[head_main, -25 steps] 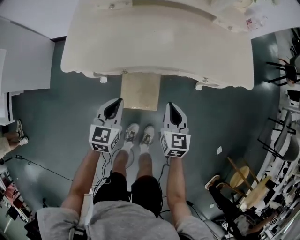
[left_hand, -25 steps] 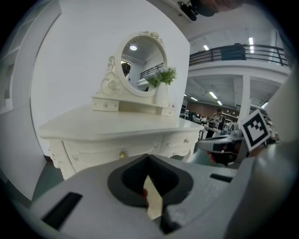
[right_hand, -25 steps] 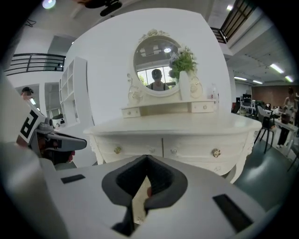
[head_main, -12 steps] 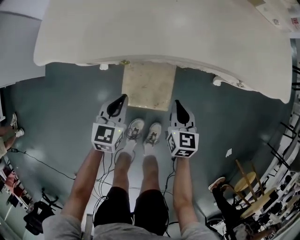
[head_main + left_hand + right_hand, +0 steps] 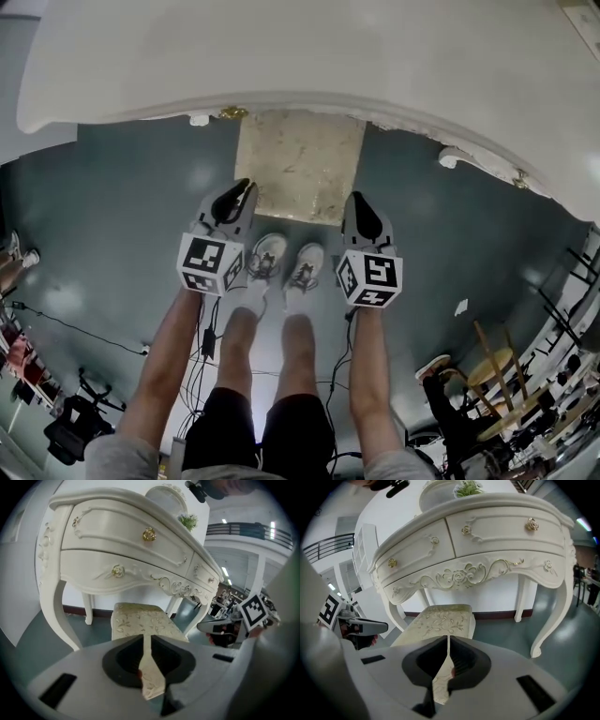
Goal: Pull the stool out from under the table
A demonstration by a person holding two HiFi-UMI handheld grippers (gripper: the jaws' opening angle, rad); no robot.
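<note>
The stool (image 5: 298,164) is seen as a cream rectangular seat, set just ahead of both tools and between their tips, its far part tucked under the table (image 5: 309,47). The left gripper (image 5: 242,185) and right gripper (image 5: 354,199) are each pressed together, and nothing is pinched. A leafy pattern on the seat (image 5: 140,620) is shown only in the gripper views, as are the table's gold-knobbed drawers (image 5: 487,541) and curved legs. Shoes (image 5: 286,262) are shown only from the head.
</note>
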